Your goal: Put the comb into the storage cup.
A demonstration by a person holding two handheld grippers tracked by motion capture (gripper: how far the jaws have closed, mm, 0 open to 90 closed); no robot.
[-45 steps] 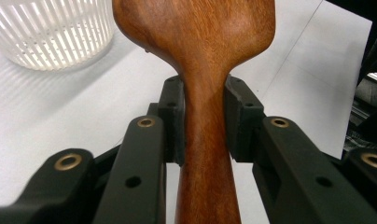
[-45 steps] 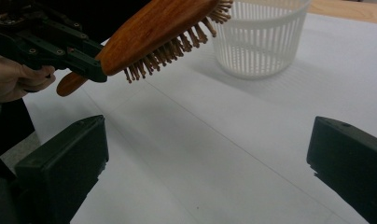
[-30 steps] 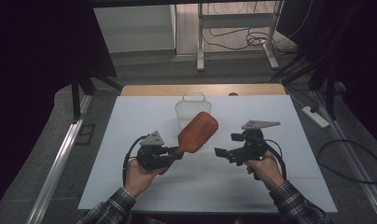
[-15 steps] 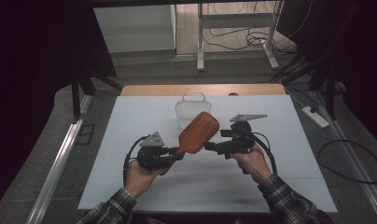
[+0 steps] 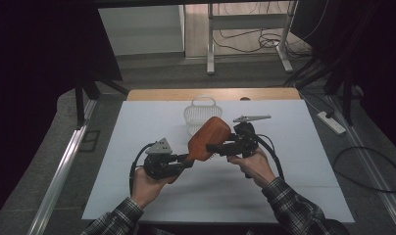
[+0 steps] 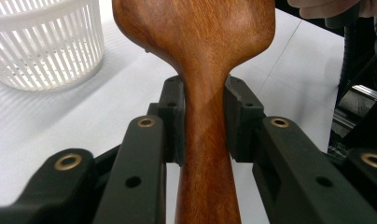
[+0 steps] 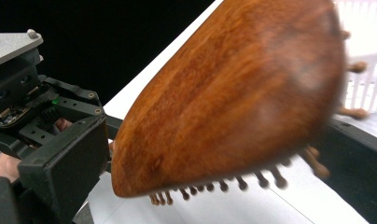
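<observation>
- A white surface (image 5: pixel 137 147) fills the scene, seen from above; a person's two hands each hold a gripper over its middle.
- A white slatted basket (image 5: pixel 202 113) stands behind them, probably where the brush is meant to go.
- A wooden hairbrush (image 5: pixel 209 138) hangs above the surface, bristles down.
- The left gripper (image 6: pixel 204 122) clamps the brush's narrow handle, keeping the head free.
- The right gripper (image 5: pixel 219 147) sits open around the brush head, apparently ready to take it over.
</observation>
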